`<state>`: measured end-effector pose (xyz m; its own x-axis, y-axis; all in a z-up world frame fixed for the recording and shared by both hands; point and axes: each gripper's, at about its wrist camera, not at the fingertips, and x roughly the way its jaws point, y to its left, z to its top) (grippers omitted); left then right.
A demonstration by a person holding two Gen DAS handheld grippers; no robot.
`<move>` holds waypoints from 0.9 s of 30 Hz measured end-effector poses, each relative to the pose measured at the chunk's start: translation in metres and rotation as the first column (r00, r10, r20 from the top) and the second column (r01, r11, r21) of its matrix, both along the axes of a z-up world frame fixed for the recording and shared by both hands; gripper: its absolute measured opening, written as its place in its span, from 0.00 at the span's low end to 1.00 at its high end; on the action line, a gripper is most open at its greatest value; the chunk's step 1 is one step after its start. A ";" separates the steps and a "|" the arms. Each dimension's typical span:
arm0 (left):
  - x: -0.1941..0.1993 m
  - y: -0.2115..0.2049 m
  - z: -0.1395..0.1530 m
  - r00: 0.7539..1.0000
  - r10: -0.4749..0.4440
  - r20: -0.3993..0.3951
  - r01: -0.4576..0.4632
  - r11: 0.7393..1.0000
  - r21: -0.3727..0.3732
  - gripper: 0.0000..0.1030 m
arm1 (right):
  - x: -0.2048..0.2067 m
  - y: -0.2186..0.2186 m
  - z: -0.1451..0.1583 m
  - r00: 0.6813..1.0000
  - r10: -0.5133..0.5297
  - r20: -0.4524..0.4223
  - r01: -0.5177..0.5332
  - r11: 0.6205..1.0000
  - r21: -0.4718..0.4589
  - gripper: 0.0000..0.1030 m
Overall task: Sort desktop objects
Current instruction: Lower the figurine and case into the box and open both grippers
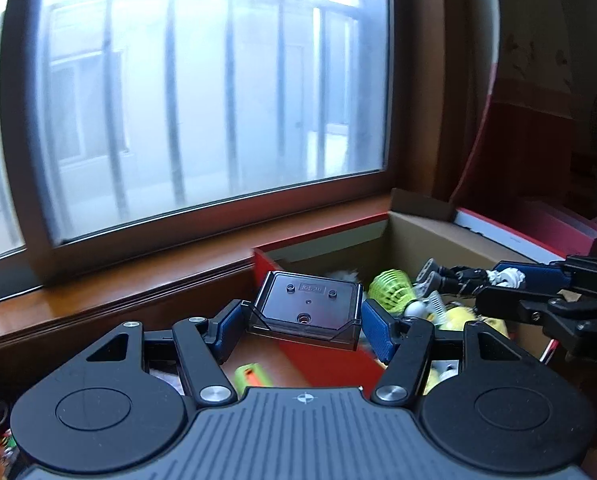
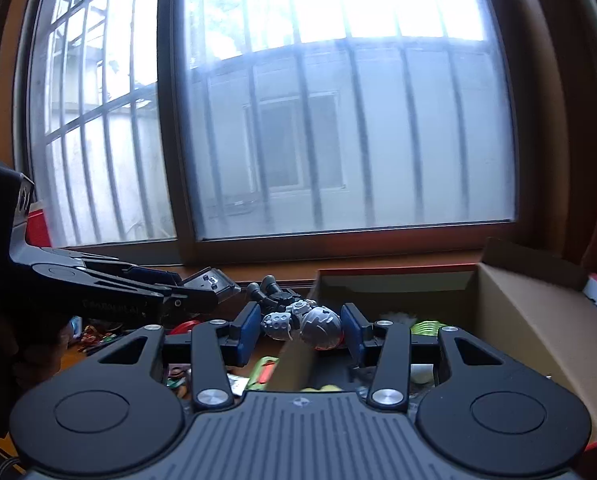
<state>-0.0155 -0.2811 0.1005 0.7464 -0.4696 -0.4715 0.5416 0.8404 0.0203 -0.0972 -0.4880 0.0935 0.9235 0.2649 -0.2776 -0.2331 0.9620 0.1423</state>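
Observation:
My left gripper (image 1: pixel 304 324) is shut on a dark, smoky-clear plastic case (image 1: pixel 306 306), held level over the red near wall of an open cardboard box (image 1: pixel 438 236). In the right wrist view the same left gripper (image 2: pixel 202 292) comes in from the left with the case (image 2: pixel 210 282) in its tips. My right gripper (image 2: pixel 300 330) is shut on a grey and black robot figure (image 2: pixel 298 316), which hangs at the box's left wall (image 2: pixel 294 364). The left wrist view shows that right gripper (image 1: pixel 510 280) at the right, above the box, with the figure (image 1: pixel 454 276) sticking out leftward.
Inside the box lie a lime-green ribbed toy (image 1: pixel 392 286) and yellow things (image 1: pixel 462 316). A green and orange toy (image 1: pixel 254 376) lies on the desk left of the box. Small clutter (image 2: pixel 98 338) covers the desk at left. A wooden windowsill (image 1: pixel 118 280) and window rise behind.

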 end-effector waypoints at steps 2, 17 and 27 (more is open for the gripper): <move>0.001 -0.010 0.000 1.000 -0.017 0.002 0.017 1.000 0.003 0.61 | 0.000 -0.008 -0.002 1.000 -0.015 0.001 0.015 1.000 0.001 0.45; 0.014 -0.073 -0.015 0.990 -0.139 -0.039 0.140 0.990 0.032 0.61 | 0.004 -0.056 -0.019 0.991 -0.133 -0.025 0.134 0.991 0.015 0.45; 0.012 -0.095 -0.024 0.981 -0.183 -0.060 0.186 0.981 0.046 0.61 | 0.003 -0.078 -0.028 0.979 -0.197 -0.055 0.198 0.980 0.022 0.45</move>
